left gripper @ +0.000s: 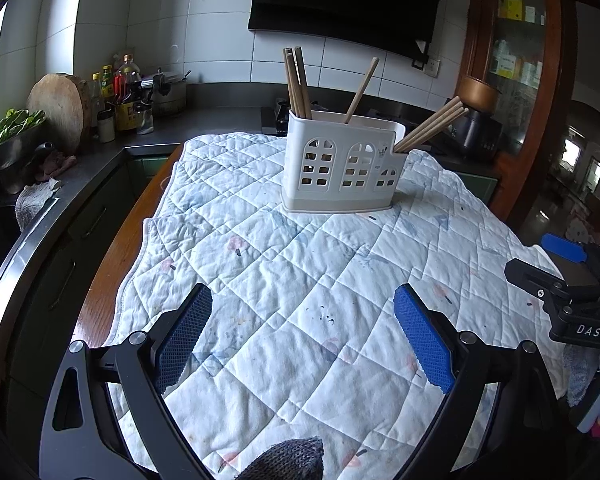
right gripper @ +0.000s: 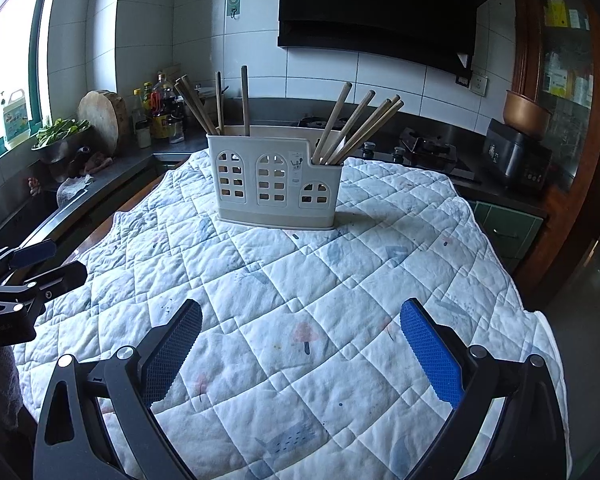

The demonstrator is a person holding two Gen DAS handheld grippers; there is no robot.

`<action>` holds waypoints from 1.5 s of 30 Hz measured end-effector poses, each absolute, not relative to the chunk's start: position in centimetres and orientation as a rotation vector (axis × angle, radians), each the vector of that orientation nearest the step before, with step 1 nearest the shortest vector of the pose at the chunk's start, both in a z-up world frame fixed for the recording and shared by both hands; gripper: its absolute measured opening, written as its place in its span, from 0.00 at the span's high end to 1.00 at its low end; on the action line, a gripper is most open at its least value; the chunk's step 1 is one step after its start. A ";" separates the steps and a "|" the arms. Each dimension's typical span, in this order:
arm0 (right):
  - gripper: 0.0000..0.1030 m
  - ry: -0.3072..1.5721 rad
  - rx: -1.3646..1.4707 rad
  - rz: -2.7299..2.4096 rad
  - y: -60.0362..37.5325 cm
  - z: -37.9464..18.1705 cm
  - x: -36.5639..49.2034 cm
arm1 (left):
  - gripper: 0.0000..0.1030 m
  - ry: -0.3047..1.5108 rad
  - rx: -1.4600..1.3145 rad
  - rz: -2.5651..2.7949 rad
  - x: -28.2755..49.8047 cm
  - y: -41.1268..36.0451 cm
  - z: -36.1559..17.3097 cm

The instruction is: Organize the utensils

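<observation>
Nearest in the left wrist view, the left gripper [left gripper: 302, 332] hangs over the quilted cloth [left gripper: 300, 280] with its jaws spread wide and nothing between the blue pads [left gripper: 422, 344]. A bit of grey knitted glove [left gripper: 284, 462] shows just under it. Off to its right, the right gripper [left gripper: 572, 276] rests low near the cloth's edge; white letters on its black body read "DAS".

In the right wrist view the right gripper [right gripper: 300, 354] is likewise wide apart and holds nothing, above the same cloth [right gripper: 300, 300]. The left gripper [right gripper: 28, 268] sits at its far left.

Straight ahead of both claws, well apart from them, stands the white utensil holder [right gripper: 276, 182] with window-shaped cutouts. A small label on its front is too small to read. Wooden chopsticks [right gripper: 356, 128] lean out of its lower right compartment, and more [right gripper: 196, 104] stand in the left part.

Beyond, on the counter [right gripper: 168, 148] to the left, stand sauce bottles [right gripper: 160, 112] with unreadable labels.
</observation>
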State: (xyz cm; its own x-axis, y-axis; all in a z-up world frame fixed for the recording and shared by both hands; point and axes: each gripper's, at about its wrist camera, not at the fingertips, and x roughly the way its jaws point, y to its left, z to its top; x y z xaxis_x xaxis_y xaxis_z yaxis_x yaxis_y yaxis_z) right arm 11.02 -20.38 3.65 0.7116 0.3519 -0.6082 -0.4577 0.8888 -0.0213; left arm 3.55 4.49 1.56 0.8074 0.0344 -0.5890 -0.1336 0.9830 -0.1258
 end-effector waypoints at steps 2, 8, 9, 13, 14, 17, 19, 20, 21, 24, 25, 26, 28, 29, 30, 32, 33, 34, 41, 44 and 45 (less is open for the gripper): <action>0.07 0.637 -0.176 0.451 -20.4 3.6 11.0 | 0.11 0.626 -0.164 0.091 3.6 4.5 1.6; 0.07 0.637 -0.174 0.454 -20.4 3.6 11.0 | 0.11 0.630 -0.164 0.091 3.6 4.5 1.5; 0.07 0.638 -0.174 0.455 -20.4 3.6 11.0 | 0.11 0.630 -0.164 0.091 3.5 4.5 1.4; 0.07 0.640 -0.174 0.457 -20.4 3.5 11.0 | 0.11 0.630 -0.164 0.091 3.5 4.5 1.4; 0.07 0.640 -0.174 0.457 -20.4 3.5 11.0 | 0.11 0.630 -0.163 0.091 3.4 4.4 1.3; 0.07 0.640 -0.174 0.459 -20.3 3.5 11.0 | 0.11 0.630 -0.165 0.091 3.5 4.4 1.3; 0.07 0.640 -0.173 0.460 -20.3 3.5 11.0 | 0.11 0.630 -0.163 0.091 3.5 4.4 1.3; 0.07 0.639 -0.173 0.460 -20.3 3.5 11.0 | 0.11 0.631 -0.164 0.091 3.5 4.4 1.4; 0.07 0.640 -0.172 0.461 -20.3 3.5 11.0 | 0.11 0.630 -0.164 0.091 3.5 4.4 1.4; 0.07 0.640 -0.174 0.461 -20.3 3.5 11.0 | 0.11 0.631 -0.164 0.090 3.5 4.4 1.3; 0.07 0.640 -0.174 0.462 -20.3 3.5 10.9 | 0.11 0.631 -0.163 0.092 3.5 4.4 1.4; 0.07 0.640 -0.175 0.464 -20.3 3.4 10.8 | 0.11 0.631 -0.164 0.092 3.5 4.4 1.4; 0.07 0.640 -0.175 0.464 -20.3 3.4 10.8 | 0.11 0.631 -0.165 0.091 3.5 4.4 1.4; 0.07 0.640 -0.174 0.463 -20.3 3.4 10.9 | 0.11 0.631 -0.165 0.091 3.5 4.4 1.4; 0.07 0.640 -0.174 0.463 -20.3 3.4 10.9 | 0.11 0.632 -0.164 0.091 3.5 4.4 1.3; 0.07 0.640 -0.174 0.463 -20.3 3.5 10.9 | 0.11 0.632 -0.164 0.092 3.4 4.3 1.2; 0.07 0.641 -0.173 0.464 -20.3 3.4 10.8 | 0.11 0.632 -0.165 0.091 3.4 4.4 1.2; 0.07 0.641 -0.174 0.464 -20.3 3.5 10.9 | 0.11 0.632 -0.164 0.091 3.4 4.4 1.3; 0.07 0.645 -0.177 0.470 -20.0 3.3 10.6 | 0.11 0.636 -0.165 0.093 3.4 4.3 1.1; 0.07 0.646 -0.176 0.470 -20.0 3.3 10.6 | 0.11 0.637 -0.165 0.091 3.2 4.2 0.9; 0.07 0.646 -0.177 0.470 -20.0 3.3 10.6 | 0.11 0.637 -0.164 0.091 3.3 4.2 0.9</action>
State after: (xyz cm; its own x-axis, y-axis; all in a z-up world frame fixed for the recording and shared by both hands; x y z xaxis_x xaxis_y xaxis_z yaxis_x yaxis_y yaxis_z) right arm 10.63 -20.03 3.30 0.6984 0.3655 -0.6154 -0.4735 0.8807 -0.0143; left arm 3.27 4.21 0.88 0.8007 0.0345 -0.5981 -0.1351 0.9830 -0.1241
